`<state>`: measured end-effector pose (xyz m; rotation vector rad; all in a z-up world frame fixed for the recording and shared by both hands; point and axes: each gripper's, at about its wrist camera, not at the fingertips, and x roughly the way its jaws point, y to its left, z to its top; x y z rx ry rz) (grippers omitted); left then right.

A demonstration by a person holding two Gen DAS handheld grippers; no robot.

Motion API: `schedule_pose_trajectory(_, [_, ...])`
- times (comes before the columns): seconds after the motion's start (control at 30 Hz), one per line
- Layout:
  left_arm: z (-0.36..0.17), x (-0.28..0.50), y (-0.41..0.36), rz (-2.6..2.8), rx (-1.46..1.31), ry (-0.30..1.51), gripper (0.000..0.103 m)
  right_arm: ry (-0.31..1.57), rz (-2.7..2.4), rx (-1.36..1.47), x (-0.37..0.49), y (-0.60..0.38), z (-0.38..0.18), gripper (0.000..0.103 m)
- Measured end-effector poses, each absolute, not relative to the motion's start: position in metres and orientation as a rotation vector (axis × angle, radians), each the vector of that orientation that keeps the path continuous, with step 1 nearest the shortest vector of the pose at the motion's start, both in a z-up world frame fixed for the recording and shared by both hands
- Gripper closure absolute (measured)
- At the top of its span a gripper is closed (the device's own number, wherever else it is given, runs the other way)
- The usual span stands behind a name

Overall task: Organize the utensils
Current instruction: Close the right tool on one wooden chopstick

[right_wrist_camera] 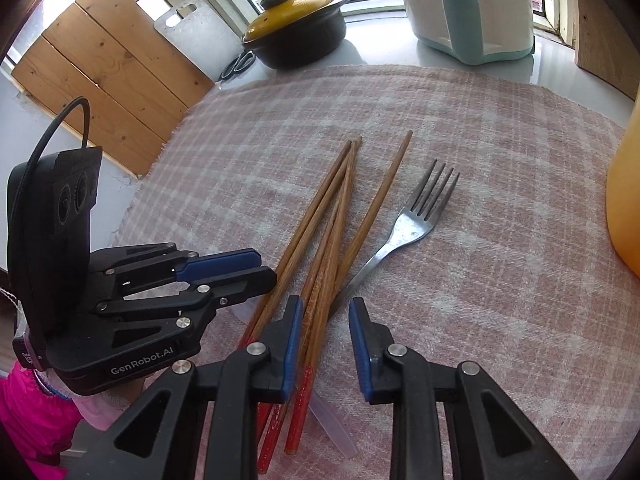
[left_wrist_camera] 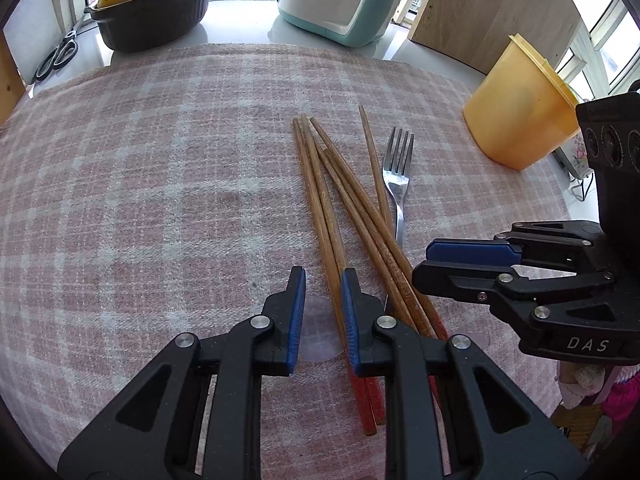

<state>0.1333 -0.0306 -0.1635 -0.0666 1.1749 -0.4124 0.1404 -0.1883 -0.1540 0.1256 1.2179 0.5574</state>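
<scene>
Left gripper (left_wrist_camera: 323, 276): jaws narrowed but parted, nothing pinched; in the left wrist view the gap sits at bottom centre over bare cloth and a clear flat plastic piece (left_wrist_camera: 320, 334), with the nearest chopstick just off the inside of the right-hand pad, contact unclear. Right gripper (right_wrist_camera: 325, 306): jaws also part open, not clamped; in the right wrist view the chopsticks (right_wrist_camera: 332, 236) run down through the gap hugging the left-hand pad, the other pad standing clear, so no grip yet. Chopstick bundle lies loosely fanned on the pink checked cloth (right_wrist_camera: 500, 200), long axis running from the red-painted ends under the jaws up toward frame centre, roughly along both grippers' pointing lines. A metal fork (right_wrist_camera: 404, 232) lies just right of the bundle, tines toward upper right, handle slipping under the sticks near the jaws. Right gripper looks better placed for the grab; the left one is offset to the bundle's side, and the two grippers stand close together, so crowding is a risk. Yellow plastic container (left_wrist_camera: 520, 108) stands at right edge, likely the destination. Open cloth to the left; black pot with yellow lid (left_wrist_camera: 152, 12) and teal appliance (left_wrist_camera: 340, 0) well apart at top.
</scene>
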Motion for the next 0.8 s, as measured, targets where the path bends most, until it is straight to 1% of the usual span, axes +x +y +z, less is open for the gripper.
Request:
schedule_pose_trajectory(0.07, [-0.164, 0.135, -0.03, -0.403, -0.063, 1.175, 0.088, 1.22, 0.555, 0.113, 0.14, -0.187, -0.155, 0.08])
schedule_pose_trajectory(0.13, [-0.164, 0.136, -0.029, -0.397, -0.061, 1.175, 0.088, 1.228, 0.55, 0.102, 0.14, -0.186, -0.158, 0.083])
schedule_pose_trajectory(0.23, [-0.164, 0.137, -0.029, -0.381, -0.036, 1.172, 0.088, 1.239, 0.538, 0.097, 0.141, -0.186, -0.162, 0.084])
schedule_pose_trajectory(0.47, [-0.163, 0.136, -0.029, -0.398, -0.073, 1.169, 0.088, 1.243, 0.545, 0.07, 0.139, -0.182, -0.162, 0.085])
schedule_pose_trajectory(0.6, [-0.163, 0.135, -0.035, -0.405, -0.039, 1.169, 0.088, 1.25, 0.52, 0.045, 0.14, -0.18, -0.164, 0.091])
schedule_pose_trajectory(0.8, [-0.169, 0.142, -0.036, -0.361, -0.001, 1.183, 0.088, 1.267, 0.489, 0.053, 0.141, -0.185, -0.168, 0.093])
